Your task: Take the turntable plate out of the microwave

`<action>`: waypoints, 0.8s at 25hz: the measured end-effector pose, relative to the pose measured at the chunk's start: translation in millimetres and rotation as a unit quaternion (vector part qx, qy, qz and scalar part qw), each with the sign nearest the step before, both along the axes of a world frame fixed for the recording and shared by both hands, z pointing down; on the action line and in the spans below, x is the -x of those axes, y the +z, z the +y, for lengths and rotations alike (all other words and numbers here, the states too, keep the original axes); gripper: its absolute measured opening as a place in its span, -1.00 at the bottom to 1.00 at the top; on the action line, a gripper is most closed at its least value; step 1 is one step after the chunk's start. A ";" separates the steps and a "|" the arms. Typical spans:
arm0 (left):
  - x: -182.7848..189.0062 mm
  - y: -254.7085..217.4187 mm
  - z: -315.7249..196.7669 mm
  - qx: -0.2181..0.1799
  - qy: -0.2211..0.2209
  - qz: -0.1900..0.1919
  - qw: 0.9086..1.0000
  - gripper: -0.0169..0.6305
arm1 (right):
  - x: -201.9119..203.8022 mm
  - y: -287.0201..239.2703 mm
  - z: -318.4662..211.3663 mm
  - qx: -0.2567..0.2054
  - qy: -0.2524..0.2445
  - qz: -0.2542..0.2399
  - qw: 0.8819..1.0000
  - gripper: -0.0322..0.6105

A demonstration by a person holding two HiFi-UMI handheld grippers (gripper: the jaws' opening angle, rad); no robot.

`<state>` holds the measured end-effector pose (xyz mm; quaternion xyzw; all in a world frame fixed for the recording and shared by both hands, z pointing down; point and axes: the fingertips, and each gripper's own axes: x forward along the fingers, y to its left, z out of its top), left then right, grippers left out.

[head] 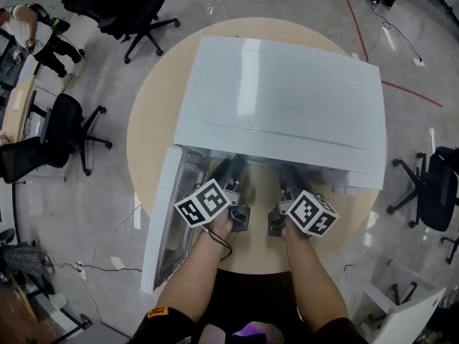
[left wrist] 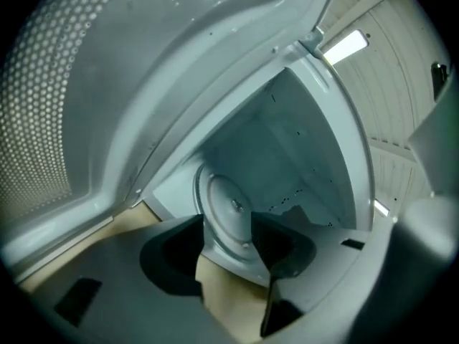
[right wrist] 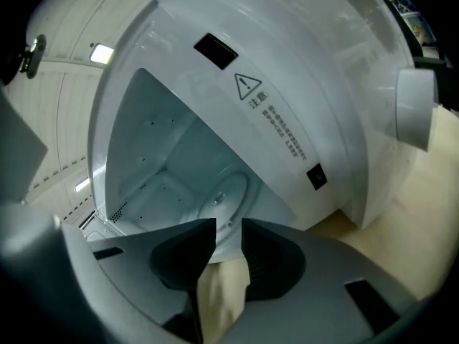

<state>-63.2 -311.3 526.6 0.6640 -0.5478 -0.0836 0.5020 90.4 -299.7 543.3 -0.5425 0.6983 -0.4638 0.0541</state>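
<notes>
Approach step. Open door (head: 166,213) far left. Left gripper (left wrist: 228,246) at microwave (head: 287,99) mouth: released, empty. Plate (left wrist: 228,213) inside on cavity floor, untouched. Right gripper (right wrist: 228,239): released, empty too. Next, probably: reach in, clamp plate rim, lift out level.

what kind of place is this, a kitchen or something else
Likely an office or lab workspace, not a kitchen: the microwave sits on a round table, rolling office chairs stand around it, and loose cables trail over the floor.
</notes>
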 end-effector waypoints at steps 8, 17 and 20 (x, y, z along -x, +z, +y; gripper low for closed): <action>4.2 12.9 -12.3 0.008 -0.009 -0.015 1.000 -0.22 | -4.3 14.8 -11.8 0.027 0.034 -0.032 0.999 -0.61; 7.9 24.7 -20.0 0.022 -0.016 -0.019 0.999 -0.22 | -4.2 25.0 -24.0 0.057 0.068 -0.042 0.995 -0.61; 9.2 28.2 -24.0 0.028 -0.018 -0.016 0.999 -0.22 | -3.6 25.3 -29.6 0.068 0.076 -0.038 0.994 -0.61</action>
